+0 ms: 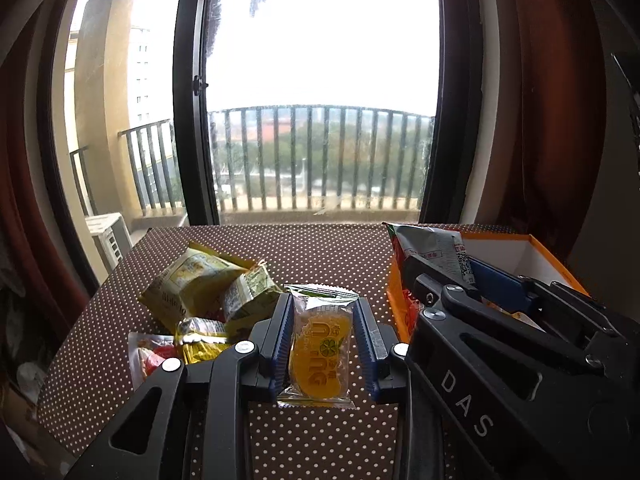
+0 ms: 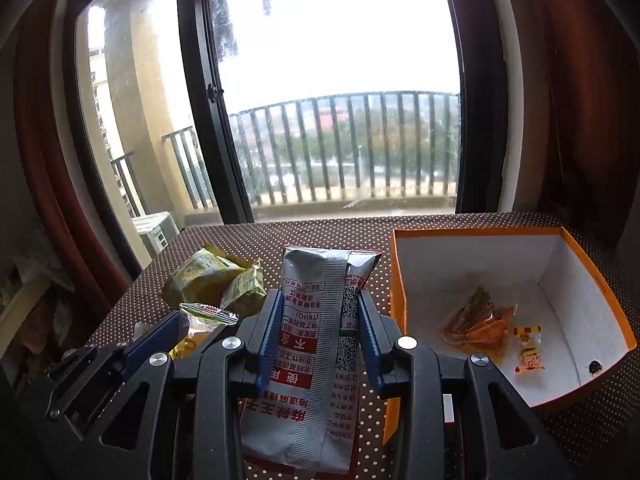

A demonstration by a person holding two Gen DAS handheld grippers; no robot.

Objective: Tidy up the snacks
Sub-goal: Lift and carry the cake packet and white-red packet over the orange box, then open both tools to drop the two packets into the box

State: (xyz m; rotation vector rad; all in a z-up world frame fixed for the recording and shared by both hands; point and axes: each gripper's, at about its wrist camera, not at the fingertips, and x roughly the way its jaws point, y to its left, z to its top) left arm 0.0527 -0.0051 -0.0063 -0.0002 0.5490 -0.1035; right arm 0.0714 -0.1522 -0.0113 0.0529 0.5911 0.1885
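My left gripper [image 1: 322, 306] is shut on a clear packet with an orange jelly snack [image 1: 320, 354], held above the dotted tablecloth. My right gripper [image 2: 319, 300] is shut on a tall silver and red snack bag [image 2: 316, 360], also lifted off the table. In the left wrist view the right gripper [image 1: 440, 272] shows at the right with that silver bag [image 1: 432, 246] by the box. An orange box [image 2: 600, 280] with a white inside sits at the right; it holds an orange wrapped snack [image 2: 476, 326] and a small candy [image 2: 529, 350].
A pile of yellow-green snack bags [image 1: 204, 288] and small packets [image 1: 200, 340] lies on the left of the brown dotted table [image 1: 320, 248]. A glass balcony door and dark red curtains stand behind the table's far edge. The left gripper [image 2: 160, 340] shows at the lower left of the right wrist view.
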